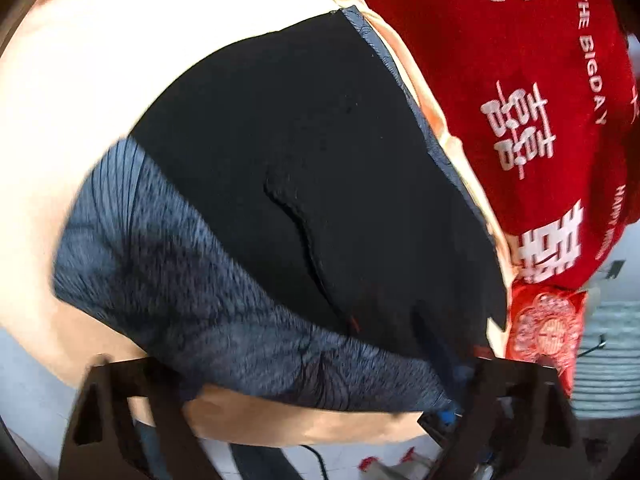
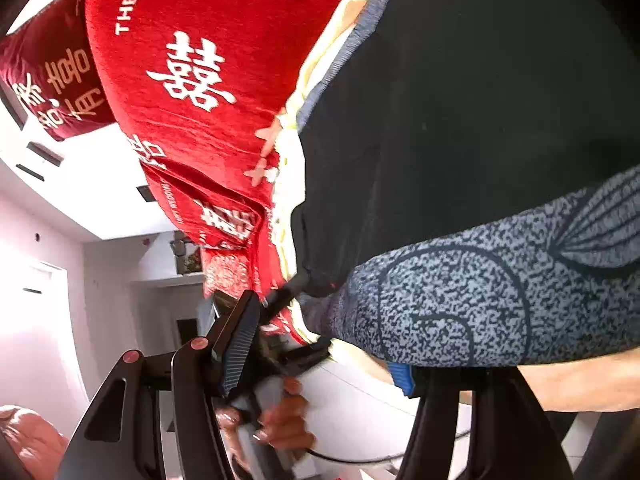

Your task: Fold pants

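Observation:
Black pants (image 1: pixel 304 152) with a blue-grey speckled band (image 1: pixel 208 280) lie flat on a peach bed cover (image 1: pixel 60 100). My left gripper (image 1: pixel 320 364) points down at the near edge of the band. Its jaws stand wide apart, with the band's edge between them and no pad pressing on it. In the right wrist view the same pants (image 2: pixel 460 120) and band (image 2: pixel 460 304) fill the right side. My right gripper (image 2: pixel 272 364) is open, and its blue-padded finger (image 2: pixel 402 380) sits under the band's corner. A hand (image 2: pixel 280 416) holds the left gripper beside it.
A red blanket (image 1: pixel 520 80) with white characters lies along the far side of the pants, also the red blanket (image 2: pixel 200 80) in the right view. A red embroidered cushion (image 1: pixel 548 328) sits at its end. White floor and a cable (image 1: pixel 316 456) show below the bed edge.

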A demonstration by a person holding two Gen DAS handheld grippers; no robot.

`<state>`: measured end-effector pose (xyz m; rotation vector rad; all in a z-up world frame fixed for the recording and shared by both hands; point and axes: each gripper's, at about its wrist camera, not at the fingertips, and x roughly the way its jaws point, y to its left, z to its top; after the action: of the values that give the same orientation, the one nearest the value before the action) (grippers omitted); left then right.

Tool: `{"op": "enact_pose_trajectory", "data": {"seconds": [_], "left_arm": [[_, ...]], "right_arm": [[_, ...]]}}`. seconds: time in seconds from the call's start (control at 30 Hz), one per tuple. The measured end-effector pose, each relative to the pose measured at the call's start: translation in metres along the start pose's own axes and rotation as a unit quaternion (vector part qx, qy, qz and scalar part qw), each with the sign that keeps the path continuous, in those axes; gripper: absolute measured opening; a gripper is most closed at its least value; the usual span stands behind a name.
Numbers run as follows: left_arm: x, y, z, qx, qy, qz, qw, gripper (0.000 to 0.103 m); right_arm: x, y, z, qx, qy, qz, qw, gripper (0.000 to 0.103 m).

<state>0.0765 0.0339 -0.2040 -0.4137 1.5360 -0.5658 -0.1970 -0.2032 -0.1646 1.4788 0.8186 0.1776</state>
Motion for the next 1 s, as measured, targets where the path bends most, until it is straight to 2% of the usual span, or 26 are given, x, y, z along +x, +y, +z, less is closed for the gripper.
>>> {"op": "enact_pose_trajectory", "data": {"seconds": [0.07,0.13,0.23,0.27,0.33,0.37,0.4,0.43,0.47,0.5,0.53,0.63,0.7,0.83,1.0], "left_arm": [[-0.003,-0.003,0.003,0.018,0.004,0.008,0.9998,0.064],[-0.006,-0.003,0.004,0.036,0.011,0.016,0.9991,0.053],[-0.009,-0.005,0.008,0.052,0.022,0.014,0.9983,0.047],[-0.011,-0.006,0.009,0.056,0.025,0.013,0.9980,0.039],[-0.014,-0.007,0.011,0.064,0.030,0.012,0.9974,0.039],[-0.015,-0.007,0.012,0.069,0.034,0.014,0.9970,0.039],[-0.015,-0.009,0.012,0.077,0.039,0.020,0.9961,0.039],[-0.015,-0.010,0.012,0.085,0.042,0.027,0.9951,0.039],[-0.015,-0.014,0.011,0.095,0.046,0.037,0.9938,0.037],[-0.016,-0.018,0.012,0.100,0.048,0.043,0.9929,0.036],[-0.021,-0.023,0.013,0.106,0.046,0.046,0.9922,0.036],[-0.036,-0.038,0.020,0.116,0.034,0.047,0.9916,0.036],[-0.044,-0.051,0.028,0.123,0.026,0.049,0.9909,0.036],[-0.051,-0.082,0.052,0.143,0.007,0.051,0.9883,0.036],[-0.033,-0.120,0.101,0.157,-0.025,0.065,0.9851,0.036]], "right_arm": [[0.000,-0.012,-0.001,0.007,-0.004,-0.011,1.000,0.063],[-0.005,-0.027,-0.003,0.021,-0.017,-0.019,0.999,0.063],[-0.020,-0.057,-0.008,0.056,-0.045,-0.025,0.997,0.063],[-0.025,-0.064,-0.008,0.066,-0.054,-0.019,0.996,0.063],[-0.036,-0.078,-0.010,0.090,-0.074,0.005,0.993,0.061],[-0.042,-0.083,-0.011,0.106,-0.087,0.023,0.990,0.051],[-0.048,-0.090,-0.013,0.131,-0.102,0.046,0.985,0.030],[-0.054,-0.100,-0.015,0.173,-0.123,0.077,0.974,0.020],[-0.058,-0.104,-0.017,0.198,-0.136,0.089,0.966,0.012],[-0.062,-0.105,-0.019,0.217,-0.147,0.096,0.960,0.011],[-0.065,-0.097,-0.021,0.218,-0.150,0.091,0.960,0.011],[-0.081,-0.050,-0.013,0.150,-0.130,0.023,0.980,0.011],[-0.091,-0.014,0.005,0.090,-0.105,-0.027,0.990,0.011],[-0.095,0.031,0.053,0.001,-0.055,-0.097,0.994,0.011],[-0.085,0.059,0.132,-0.052,-0.010,-0.126,0.991,0.011]]}}
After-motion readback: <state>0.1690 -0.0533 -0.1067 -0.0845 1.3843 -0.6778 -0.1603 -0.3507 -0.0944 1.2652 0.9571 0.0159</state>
